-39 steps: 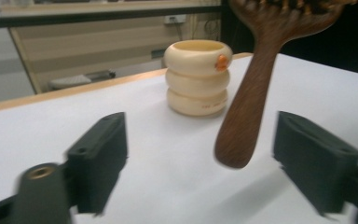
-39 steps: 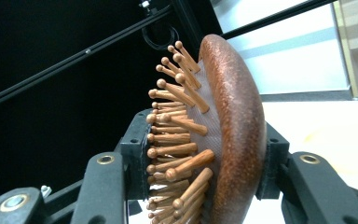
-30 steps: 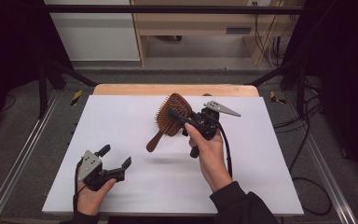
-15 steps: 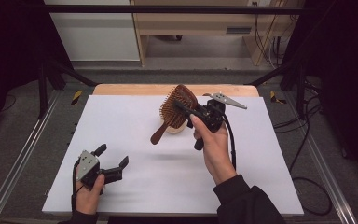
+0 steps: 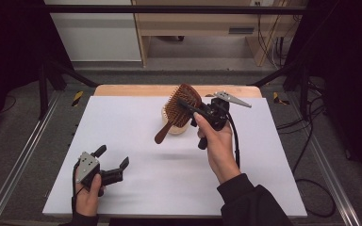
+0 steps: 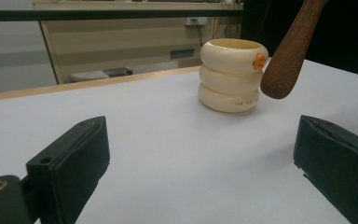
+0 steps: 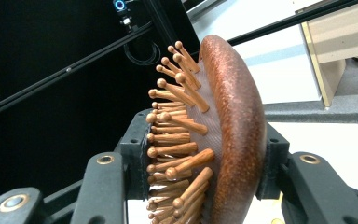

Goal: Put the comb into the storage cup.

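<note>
Right gripper [image 5: 188, 107] is seen in the high view raised above the far middle of the table [image 5: 136, 117]; its fingers are closed on the head of a wooden hairbrush [image 5: 183, 106], one finger on the bristle side, the other on the smooth back, as shown in the right gripper view [image 7: 223, 154]; the brush is held clear of the table, handle end angled down and toward the person's left; a faint shadow is cast on the white sheet beneath it.

A cream ribbed cup [image 6: 233, 74], built like three stacked rings, is stood upright on the table directly under the brush; an orange mark is noted near its rim; in the left gripper view the rounded handle tip [image 6: 284, 65] is seen hanging just beside the cup's upper edge; whether the two touch cannot be told.

Left gripper [image 5: 112, 160] is held low at the near left corner of the table, well apart from cup and brush; its fingers [image 6: 70, 158] are spread wide, nothing between them; they are pointed toward the cup.

A wooden strip [image 5: 122, 89] is seen along the table's far edge.
</note>
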`<state>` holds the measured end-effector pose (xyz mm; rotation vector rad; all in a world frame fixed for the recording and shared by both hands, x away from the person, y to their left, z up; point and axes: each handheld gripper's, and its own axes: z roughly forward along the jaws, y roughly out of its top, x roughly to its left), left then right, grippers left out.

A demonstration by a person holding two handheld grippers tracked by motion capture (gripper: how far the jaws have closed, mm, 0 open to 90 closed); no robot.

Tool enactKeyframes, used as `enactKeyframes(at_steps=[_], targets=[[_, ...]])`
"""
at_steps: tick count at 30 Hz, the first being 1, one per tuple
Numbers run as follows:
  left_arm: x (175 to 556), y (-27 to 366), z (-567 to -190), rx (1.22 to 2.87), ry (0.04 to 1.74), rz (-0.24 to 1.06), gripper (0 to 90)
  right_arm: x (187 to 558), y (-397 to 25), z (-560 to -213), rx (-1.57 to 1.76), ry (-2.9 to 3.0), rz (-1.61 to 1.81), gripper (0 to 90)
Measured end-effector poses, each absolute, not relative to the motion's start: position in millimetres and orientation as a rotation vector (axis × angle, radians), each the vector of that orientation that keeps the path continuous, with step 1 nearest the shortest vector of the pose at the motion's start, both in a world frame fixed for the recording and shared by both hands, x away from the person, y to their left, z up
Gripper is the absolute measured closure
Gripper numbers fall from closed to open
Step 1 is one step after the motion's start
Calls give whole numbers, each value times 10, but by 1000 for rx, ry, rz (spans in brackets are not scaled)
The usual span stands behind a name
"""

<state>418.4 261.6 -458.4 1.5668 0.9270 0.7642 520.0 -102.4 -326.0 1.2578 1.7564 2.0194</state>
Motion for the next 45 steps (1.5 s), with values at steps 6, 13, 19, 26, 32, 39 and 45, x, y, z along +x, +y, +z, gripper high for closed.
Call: enactKeyframes(at_steps=[6,13,19,26,32,39,45], targets=[[4181,2607,-4586,1571,923,765,37,5216,-1028,-3202,1253,1749,2018,503],[4181,2608,-4586,1574,918,770,37,5248,-1036,-3131,1246,1740,2013,503],[4181,2597,-4589,1579,913,770,37,5268,-1047,-3115,1247,1734,2016,503],[4178,2589,-4588,1583,906,774,36,5280,-1044,-3099,1249,1729,2019,503],[4177,2589,-4587,1584,904,774,36,5300,-1042,-3075,1252,1719,2022,502],[4178,2588,-4588,1586,902,776,36,5337,-1044,-3018,1252,1707,2021,502],[4176,2586,-4588,1588,902,777,35,5372,-1063,-2985,1263,1693,2018,502]])
